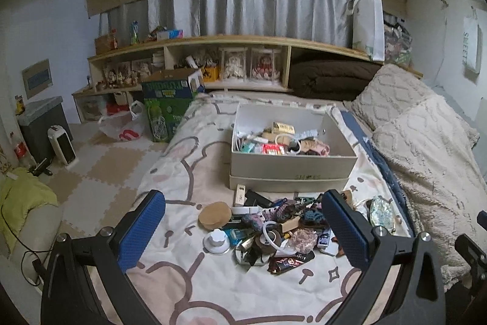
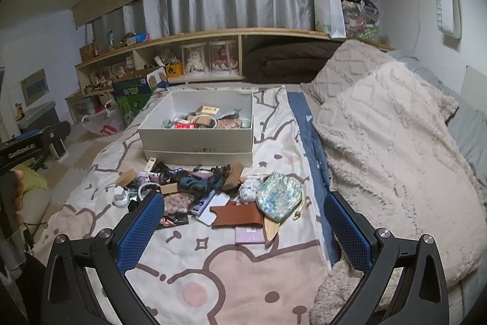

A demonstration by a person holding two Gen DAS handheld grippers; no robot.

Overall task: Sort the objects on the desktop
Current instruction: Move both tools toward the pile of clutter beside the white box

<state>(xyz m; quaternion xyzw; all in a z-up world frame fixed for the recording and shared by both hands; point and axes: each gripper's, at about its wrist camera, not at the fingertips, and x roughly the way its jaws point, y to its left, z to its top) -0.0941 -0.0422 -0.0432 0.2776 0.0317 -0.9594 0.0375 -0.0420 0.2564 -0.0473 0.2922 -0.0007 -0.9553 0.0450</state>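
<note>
While both my tongs hang over the bed, my left gripper (image 1: 243, 229) is spread wide with nothing in it, right above the pile of clutter (image 1: 274, 230). My right gripper (image 2: 243, 226) is gaping empty too, further right, near the floral pouch (image 2: 275, 197) and brown leather sleeve (image 2: 237, 217). The white box (image 2: 197, 139), partly filled, sits just behind the pile, touching its far edge. There's bare bear-print sheet (image 2: 219, 279) on my side of the pile. A fluffy blanket (image 2: 395, 157) crowds the right side, past the blue strip (image 2: 307, 139); the mattress drops off to the floor mats (image 1: 106, 172) on the left.
</note>
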